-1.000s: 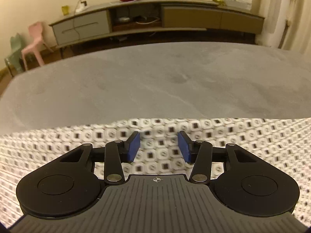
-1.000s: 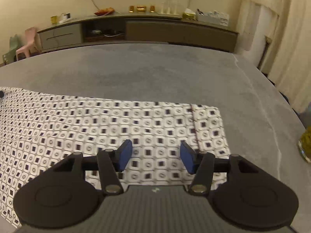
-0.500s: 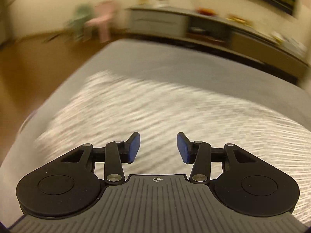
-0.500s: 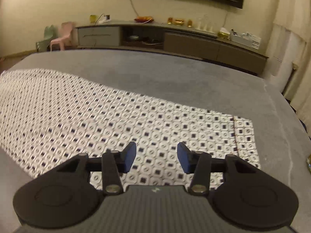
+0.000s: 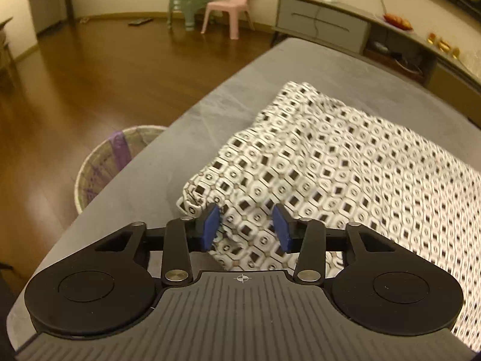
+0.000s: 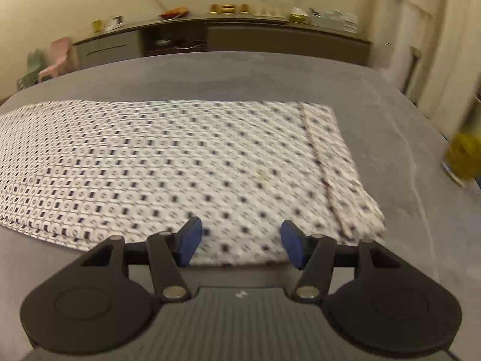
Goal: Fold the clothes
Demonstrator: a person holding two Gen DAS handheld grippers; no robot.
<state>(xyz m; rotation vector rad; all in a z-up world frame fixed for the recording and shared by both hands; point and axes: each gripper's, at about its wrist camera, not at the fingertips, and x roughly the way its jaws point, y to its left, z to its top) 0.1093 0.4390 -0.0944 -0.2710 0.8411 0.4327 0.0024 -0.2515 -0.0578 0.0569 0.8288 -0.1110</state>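
A white garment with a dark square print (image 5: pixel 345 162) lies folded in a long strip on the grey table (image 5: pixel 180 138). My left gripper (image 5: pixel 246 228) hangs over the garment's rumpled left-end corner. Its blue pads (image 5: pixel 210 227) are closing with the cloth between them, and a gap still shows on both sides. In the right wrist view the same garment (image 6: pixel 195 162) stretches across the table (image 6: pixel 210 75), its hemmed right end flat. My right gripper (image 6: pixel 240 245) sits over the near edge, close to that end. Its jaws are opening and grip nothing.
A round woven basket (image 5: pixel 102 165) with a purple cloth stands on the wood floor, just past the table's left edge. A pink chair (image 5: pixel 231 3) and a green one (image 5: pixel 188 3) stand far off. A yellow-green object (image 6: pixel 463 156) sits at the table's right edge. A long sideboard (image 6: pixel 240 36) lines the wall.
The left gripper swung far left along the garment to its end corner, rolled, and its jaws narrowed. The right gripper shifted over the near edge and its jaws widened.
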